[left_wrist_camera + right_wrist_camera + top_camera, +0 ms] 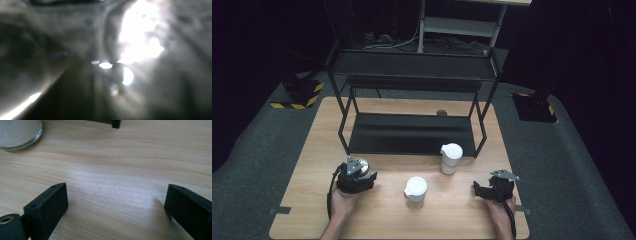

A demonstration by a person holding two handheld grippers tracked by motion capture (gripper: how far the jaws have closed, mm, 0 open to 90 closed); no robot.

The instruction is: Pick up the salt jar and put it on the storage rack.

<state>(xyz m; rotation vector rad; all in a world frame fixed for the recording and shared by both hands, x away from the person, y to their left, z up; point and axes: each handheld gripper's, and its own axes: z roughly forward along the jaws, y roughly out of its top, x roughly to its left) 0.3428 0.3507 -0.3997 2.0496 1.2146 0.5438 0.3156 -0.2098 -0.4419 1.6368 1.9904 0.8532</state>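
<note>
Where pale woodgrain runs, round white cups [416, 191] stand.

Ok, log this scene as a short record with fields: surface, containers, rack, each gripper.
surface: wooden table
containers: two white lidded cups, near cup at front centre, far cup by the rack's right front leg
rack: black two-tier shelf at the table's back
left gripper: shut, left of the near cup, nothing seen held
right gripper: open, low over bare wood, nothing between the jaws

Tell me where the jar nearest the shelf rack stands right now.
In the high view the jar stands on the wooden table, right of centre, just in front of the black shelf rack, beyond and right of the other jar.
</note>
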